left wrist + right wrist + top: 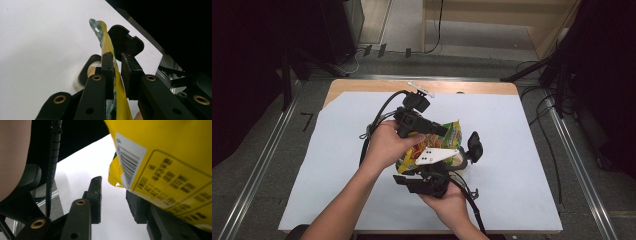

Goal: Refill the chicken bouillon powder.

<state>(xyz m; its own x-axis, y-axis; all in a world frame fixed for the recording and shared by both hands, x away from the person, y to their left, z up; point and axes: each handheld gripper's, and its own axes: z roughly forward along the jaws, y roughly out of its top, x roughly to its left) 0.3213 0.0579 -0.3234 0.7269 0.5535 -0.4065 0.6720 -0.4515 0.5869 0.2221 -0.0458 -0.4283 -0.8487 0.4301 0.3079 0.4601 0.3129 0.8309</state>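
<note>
Snack bag (pixel 447 142), yellow with green checks and bright print, is held up above the white sheet (pixel 522 150) that covers the counter (pixel 362 85), between the person's two hands. At the left, the left hand (pixel 387 145) grips the left gripper (pixel 443 131), which reaches in toward the bag's upper edge. In the left gripper view its fingers (pixel 107 75) stand narrowly apart with the bag's thin top seam (pixel 106 40) running up between them; the seam lies against one pad, and a slim gap shows beside the other. A black rounded part and a roll-like thing sit beyond, blurred. Further right and lower, the right hand (pixel 447 200) holds the right gripper (pixel 452 165) under the bag. In the right gripper view its fingers (pixel 96 200) are spread wide, grasping nothing, with the bag's barcode panel (pixel 130 165) hanging just over one of them.
</note>
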